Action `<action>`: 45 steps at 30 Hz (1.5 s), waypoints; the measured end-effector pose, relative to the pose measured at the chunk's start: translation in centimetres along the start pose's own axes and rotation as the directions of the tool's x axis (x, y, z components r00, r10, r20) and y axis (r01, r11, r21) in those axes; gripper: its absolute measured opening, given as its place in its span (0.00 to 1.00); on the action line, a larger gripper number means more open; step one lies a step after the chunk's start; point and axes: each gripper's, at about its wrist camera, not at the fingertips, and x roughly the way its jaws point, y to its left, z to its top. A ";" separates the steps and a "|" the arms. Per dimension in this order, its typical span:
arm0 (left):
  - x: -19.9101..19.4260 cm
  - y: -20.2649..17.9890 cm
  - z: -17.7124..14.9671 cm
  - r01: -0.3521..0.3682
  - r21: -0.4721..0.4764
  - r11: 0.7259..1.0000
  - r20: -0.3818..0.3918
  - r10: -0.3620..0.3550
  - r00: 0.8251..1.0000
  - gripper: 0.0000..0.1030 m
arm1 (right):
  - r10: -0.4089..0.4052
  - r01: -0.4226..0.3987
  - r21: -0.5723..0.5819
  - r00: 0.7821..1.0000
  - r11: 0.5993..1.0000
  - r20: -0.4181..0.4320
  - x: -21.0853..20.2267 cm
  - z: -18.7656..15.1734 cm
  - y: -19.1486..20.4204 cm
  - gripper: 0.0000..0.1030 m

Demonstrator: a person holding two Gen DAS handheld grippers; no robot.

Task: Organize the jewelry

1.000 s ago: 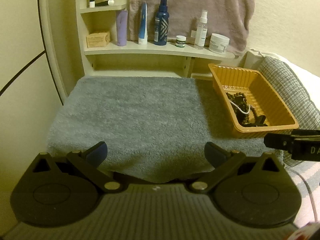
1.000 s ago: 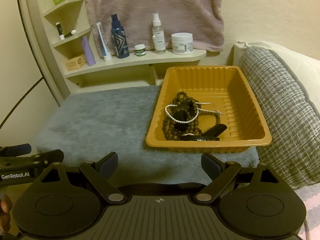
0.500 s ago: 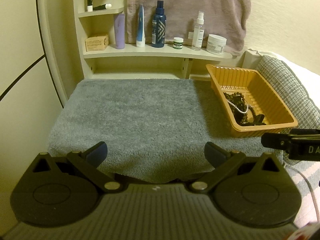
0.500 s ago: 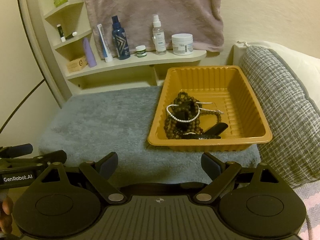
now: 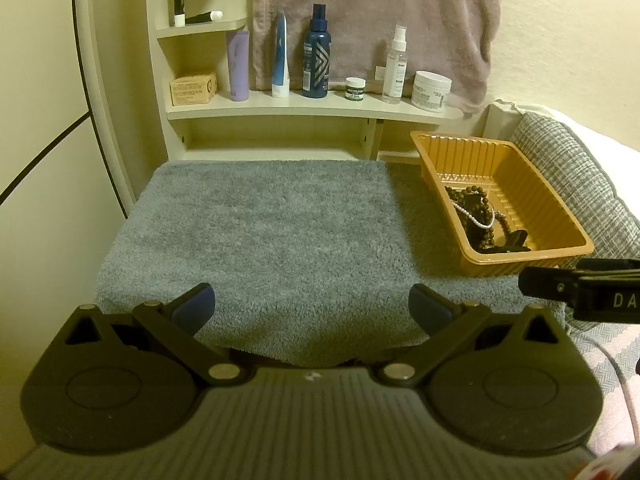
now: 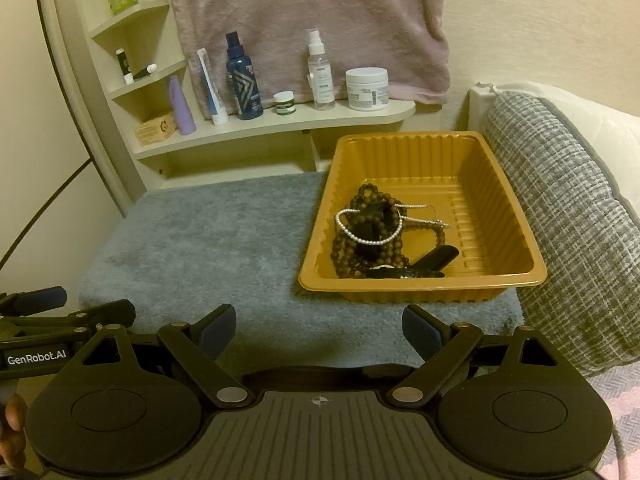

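in the right wrist view the right gripper (image 6: 318, 330) sits at the bottom centre of the frame with its jaws spread wide and nothing between them; the blue-padded fingertips (image 6: 218, 326) hang over the near edge of a grey towel (image 6: 208, 240). in the left wrist view the left gripper (image 5: 312, 306) is likewise wide open and empty, low in the frame above the same towel's front edge.

just beyond the right gripper, right of centre, an orange ribbed tray (image 6: 516, 276) rests on the towel, its right side close against a grey checked cushion (image 6: 568, 216). all the jewelry lies in the tray's left half: a heap of brown bead strands (image 6: 352, 252), a white pearl bracelet (image 6: 352, 234) looped across the top of the heap, a thin silver chain (image 6: 424, 222) trailing to the right of it, and a black clip (image 6: 436, 260) lying at the near edge of the pile. the tray's right half is bare ribbed floor. in the left wrist view the same tray (image 5: 560, 216) sits at the right of the frame, with the beads and pearls gathered in its near corner.

further back, across the upper part of the frame, a cream shelf (image 6: 360, 114) carries a white jar (image 6: 367, 89), a clear spray bottle (image 6: 320, 70), a small green-labelled pot (image 6: 285, 103), a dark blue bottle (image 6: 242, 78), a white tube (image 6: 212, 88) and a lilac tube (image 6: 181, 106). a pink towel (image 6: 308, 12) hangs on the wall behind them.
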 end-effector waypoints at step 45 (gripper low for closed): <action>-0.5 0.4 0.0 0.020 -0.018 1.000 0.029 -0.019 0.999 0.99 | 0.002 -0.002 0.001 1.000 1.000 0.003 0.0 -0.1 0.1 0.87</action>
